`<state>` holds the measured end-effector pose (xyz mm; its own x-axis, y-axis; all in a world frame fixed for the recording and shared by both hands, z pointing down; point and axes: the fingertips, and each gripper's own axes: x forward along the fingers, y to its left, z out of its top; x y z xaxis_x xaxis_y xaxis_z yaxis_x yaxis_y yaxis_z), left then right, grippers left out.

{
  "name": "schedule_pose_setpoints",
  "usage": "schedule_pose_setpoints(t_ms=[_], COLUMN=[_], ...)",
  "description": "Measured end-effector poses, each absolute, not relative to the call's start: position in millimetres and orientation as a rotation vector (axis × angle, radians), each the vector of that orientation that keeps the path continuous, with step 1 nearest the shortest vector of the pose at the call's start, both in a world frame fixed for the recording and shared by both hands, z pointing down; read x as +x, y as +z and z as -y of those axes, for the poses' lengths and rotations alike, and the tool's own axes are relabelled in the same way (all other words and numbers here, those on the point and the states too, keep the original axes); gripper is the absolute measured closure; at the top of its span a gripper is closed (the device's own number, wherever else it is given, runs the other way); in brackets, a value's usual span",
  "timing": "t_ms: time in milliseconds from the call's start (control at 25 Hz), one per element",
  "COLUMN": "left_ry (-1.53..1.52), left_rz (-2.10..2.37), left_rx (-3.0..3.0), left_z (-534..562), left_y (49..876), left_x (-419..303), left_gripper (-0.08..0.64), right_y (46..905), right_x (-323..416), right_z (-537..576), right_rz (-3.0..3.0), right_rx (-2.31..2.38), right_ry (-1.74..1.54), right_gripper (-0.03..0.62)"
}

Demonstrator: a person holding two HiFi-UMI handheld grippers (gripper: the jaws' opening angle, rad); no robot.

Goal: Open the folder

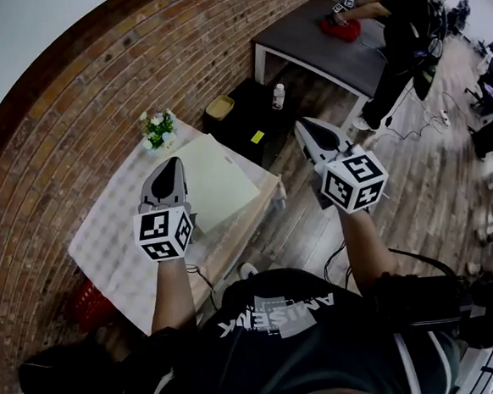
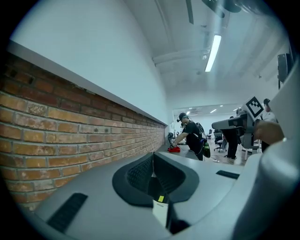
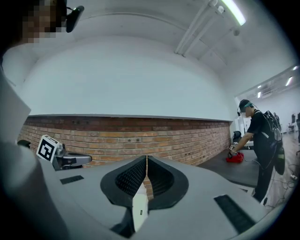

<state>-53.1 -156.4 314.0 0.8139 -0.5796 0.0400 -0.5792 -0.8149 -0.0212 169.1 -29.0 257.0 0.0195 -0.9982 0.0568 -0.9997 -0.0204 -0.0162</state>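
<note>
Both claws are held out in front of the person, pointing level towards the brick wall [image 1: 95, 102], marker cubes facing up at the head camera.

Left claw [image 1: 174, 162]: jaws fully together, nothing between them. It sits over the worktop [image 1: 114, 236], above the near-left edge of the folder [image 1: 216, 181]; can't tell whether it touches. The left forearm [image 1: 171, 291] runs straight out from the body.

Right claw [image 1: 302, 121]: jaws also closed, empty. It is off the worktop's right end, over the wood floor [image 1: 416, 187], well apart from the folder.

The folder lies flat and closed on the checked cloth. A flower pot [image 1: 159, 128] stands at the far corner.
</note>
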Motion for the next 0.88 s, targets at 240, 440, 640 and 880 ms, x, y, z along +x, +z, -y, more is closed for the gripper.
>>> schedule_pose_setpoints(t_ms=[240, 440, 640, 880], left_ry=[-0.081, -0.089, -0.081, -0.104], left_rz=[-0.984, -1.033, -1.152, -1.345], left_rx=[-2.982, -2.959, -2.909, -2.836], left_z=[197, 209, 223, 241], left_y=[319, 322, 320, 312], left_x=[-53, -50, -43, -33], left_gripper=[0.545, 0.545, 0.545, 0.545], right_y=[259, 262, 261, 261], right_x=[169, 176, 191, 208], right_z=[84, 117, 152, 203], right_rz=[2.237, 2.290, 2.380, 2.533], right_rx=[2.169, 2.105, 2.031, 1.838], right_ry=[0.081, 0.077, 0.078, 0.099], right_gripper=[0.549, 0.549, 0.549, 0.549])
